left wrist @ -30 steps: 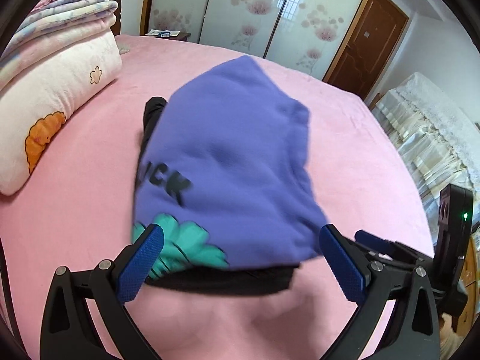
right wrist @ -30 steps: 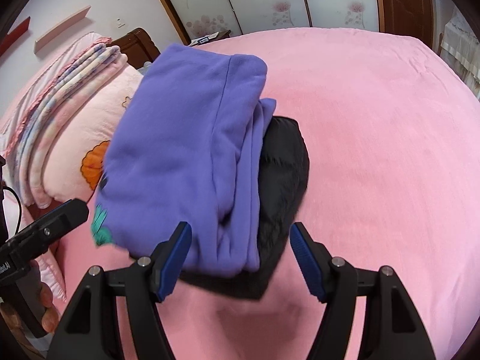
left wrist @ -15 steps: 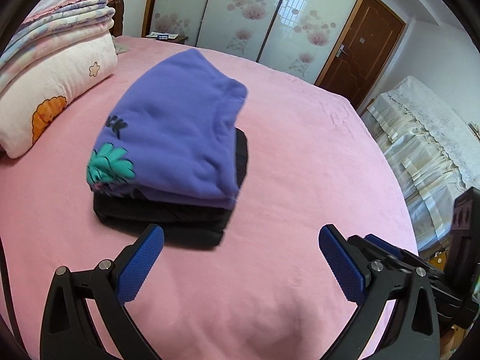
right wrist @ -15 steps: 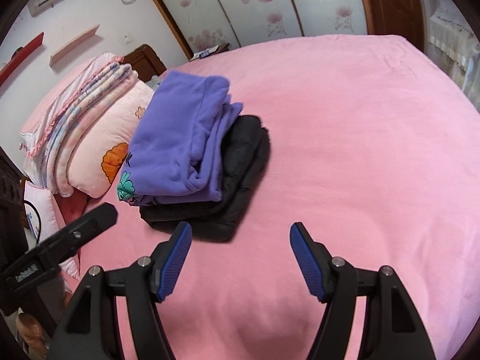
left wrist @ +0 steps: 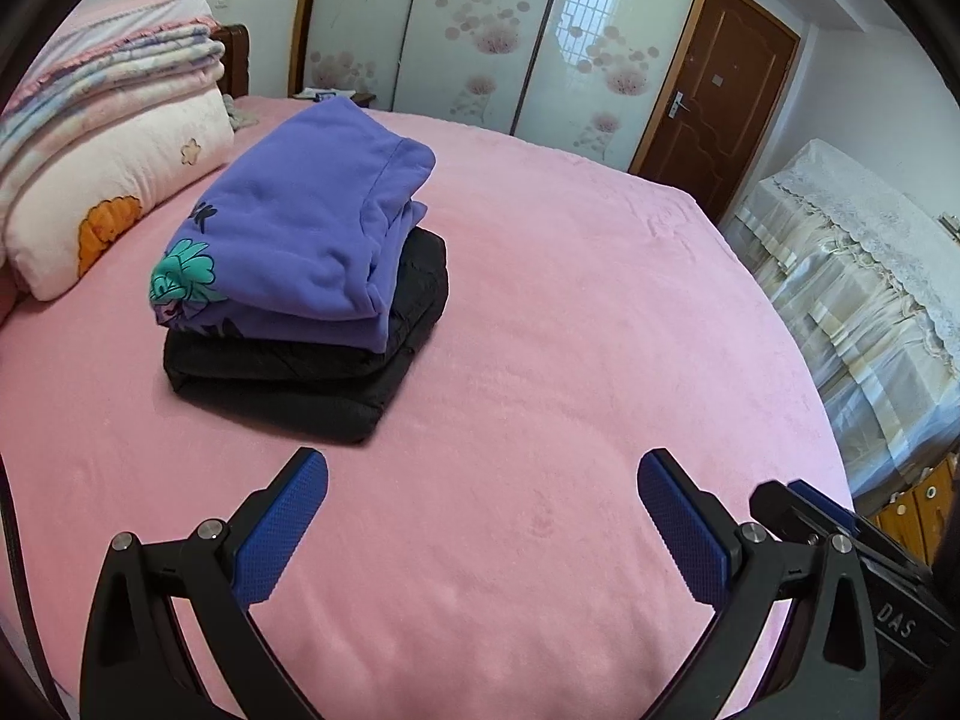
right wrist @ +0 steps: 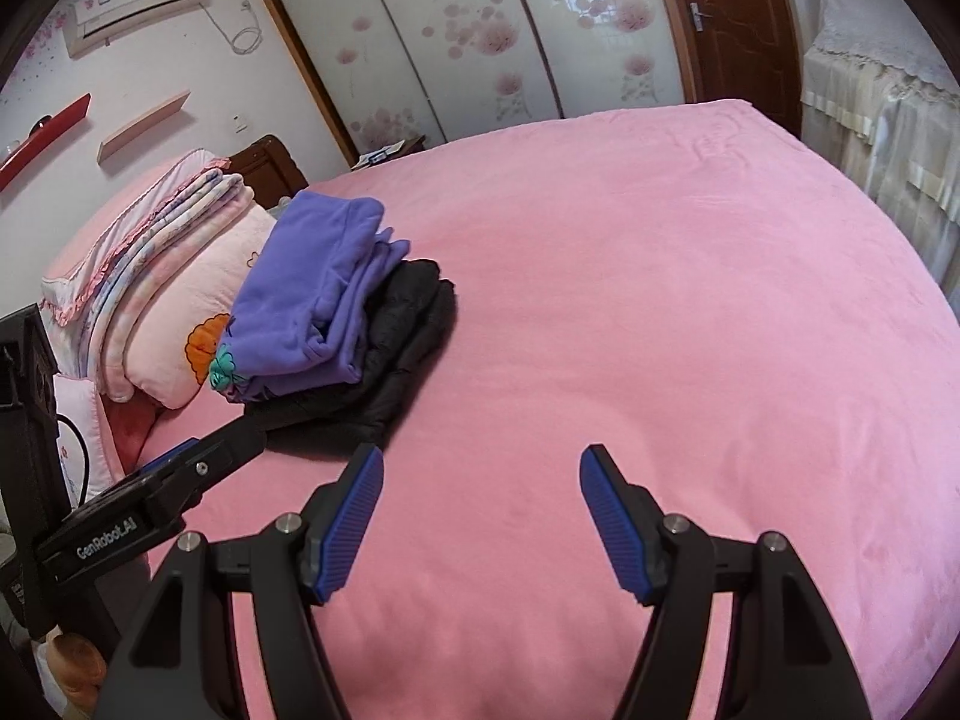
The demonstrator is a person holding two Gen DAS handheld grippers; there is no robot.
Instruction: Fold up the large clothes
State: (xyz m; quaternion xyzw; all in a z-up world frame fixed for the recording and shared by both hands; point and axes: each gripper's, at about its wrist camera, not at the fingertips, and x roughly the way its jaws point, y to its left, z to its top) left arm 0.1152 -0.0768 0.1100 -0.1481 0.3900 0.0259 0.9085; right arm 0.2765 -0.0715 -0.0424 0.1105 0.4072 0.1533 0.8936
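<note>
In the left wrist view, the left hand-held gripper is wide open with nothing between its blue pads, above the pink plush bed cover. The folded purple fleece sweatshirt with a green print lies on top of a folded black padded jacket. This stack rests on the bed cover, well ahead of the gripper and to its left. Just beyond the stack is a pale pink pillow with an orange figure.

In the right wrist view, the right hand-held gripper is also wide open and holds nothing. The purple sweatshirt on the black jacket lies ahead and left of it, touching the pillow. The left gripper's black arm enters from the left, near the stack.
</note>
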